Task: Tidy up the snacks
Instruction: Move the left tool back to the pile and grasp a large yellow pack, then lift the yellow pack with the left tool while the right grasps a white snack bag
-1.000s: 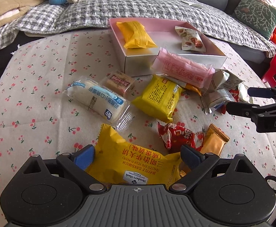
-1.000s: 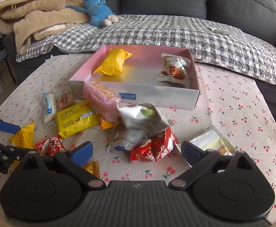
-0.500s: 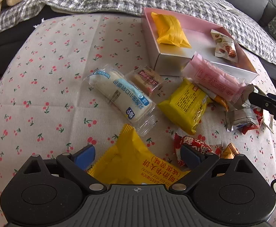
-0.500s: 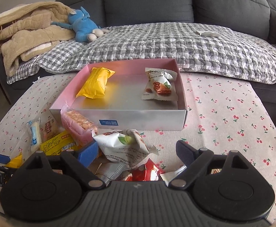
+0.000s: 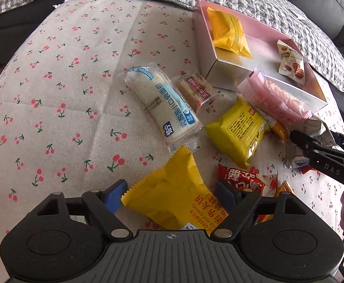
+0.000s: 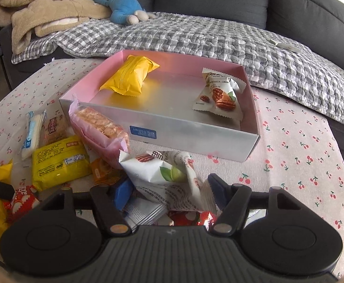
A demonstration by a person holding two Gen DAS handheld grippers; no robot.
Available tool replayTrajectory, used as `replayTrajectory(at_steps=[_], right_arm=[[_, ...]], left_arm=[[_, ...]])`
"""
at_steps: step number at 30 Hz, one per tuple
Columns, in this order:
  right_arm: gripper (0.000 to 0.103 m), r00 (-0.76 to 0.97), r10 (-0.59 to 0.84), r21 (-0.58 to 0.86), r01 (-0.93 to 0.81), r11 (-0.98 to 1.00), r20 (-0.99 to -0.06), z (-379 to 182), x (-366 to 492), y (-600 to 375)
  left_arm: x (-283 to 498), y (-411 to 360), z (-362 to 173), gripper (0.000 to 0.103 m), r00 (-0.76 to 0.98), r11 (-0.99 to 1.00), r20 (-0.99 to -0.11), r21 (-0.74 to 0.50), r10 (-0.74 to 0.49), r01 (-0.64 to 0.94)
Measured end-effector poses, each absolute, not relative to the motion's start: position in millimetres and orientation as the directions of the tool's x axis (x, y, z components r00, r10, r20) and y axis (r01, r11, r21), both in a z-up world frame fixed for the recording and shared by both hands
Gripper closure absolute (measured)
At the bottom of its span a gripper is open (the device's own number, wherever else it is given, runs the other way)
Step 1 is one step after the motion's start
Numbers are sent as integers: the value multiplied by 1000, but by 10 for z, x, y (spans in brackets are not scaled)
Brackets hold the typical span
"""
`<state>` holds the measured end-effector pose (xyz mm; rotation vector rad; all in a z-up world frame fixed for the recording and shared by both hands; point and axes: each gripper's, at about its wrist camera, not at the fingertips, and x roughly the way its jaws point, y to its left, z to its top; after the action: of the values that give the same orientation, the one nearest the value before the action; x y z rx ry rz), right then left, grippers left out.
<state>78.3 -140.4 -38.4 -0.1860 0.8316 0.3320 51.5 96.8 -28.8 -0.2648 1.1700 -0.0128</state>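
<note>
Right wrist view: I am straddling the crumpled pecan packet (image 6: 169, 174) with my right tool (image 6: 169, 192) gaping; closing risks pinching the foil wrapper (image 6: 143, 212) underneath.

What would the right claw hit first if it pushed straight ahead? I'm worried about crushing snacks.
Most likely the white pecan packet, which already sits between the open fingers of the right claw. Beyond it stands the near wall of the pink box, though depth is hard to judge.

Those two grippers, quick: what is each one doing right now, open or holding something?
Left gripper: open, fingers either side of the yellow waffle packet.
Right gripper: open, fingers around the white pecan packet.
</note>
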Motion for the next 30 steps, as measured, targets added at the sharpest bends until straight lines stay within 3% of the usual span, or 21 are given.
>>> replayTrajectory(at_steps=[11, 22, 23, 30], right_arm=[[58, 638, 209, -75, -388, 918, -741, -364, 733, -1378], [62, 634, 248, -30, -394, 919, -732, -226, 688, -1408], [63, 631, 254, -17, -391, 920, -733, -214, 688, -1420], [63, 612, 288, 55, -370, 927, -737, -170, 670, -1486]], left_arm=[[535, 978, -261, 47, 445, 974, -884, -208, -146, -94], [518, 953, -94, 50, 506, 973, -848, -221, -158, -66], [515, 954, -70, 77, 514, 973, -843, -223, -160, -63], [515, 949, -39, 83, 508, 967, -840, -251, -192, -50]])
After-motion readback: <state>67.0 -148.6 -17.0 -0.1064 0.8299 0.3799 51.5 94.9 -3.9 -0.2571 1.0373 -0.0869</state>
